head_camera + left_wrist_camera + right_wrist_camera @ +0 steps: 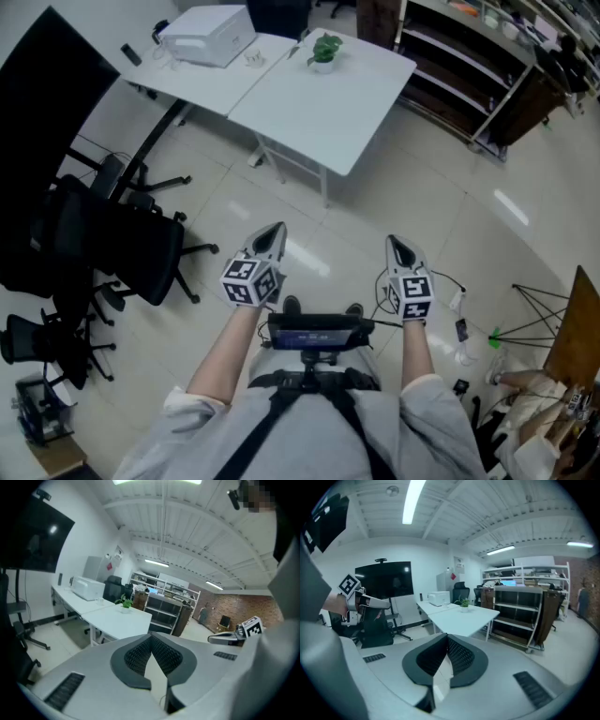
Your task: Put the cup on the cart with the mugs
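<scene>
Left tool (275,231) and right tool (397,244), both clenched on nothing, held side by side above the floor. Ahead of them: white table (309,103) with potted plant (324,52); wheeled shelf cart (520,616) beyond. No cup is discernible. Advisable: locate it first, then release one tool before reaching.

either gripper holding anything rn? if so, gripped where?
Nothing is held. The left gripper and the right gripper both have their jaws closed together, nothing between them.
</scene>
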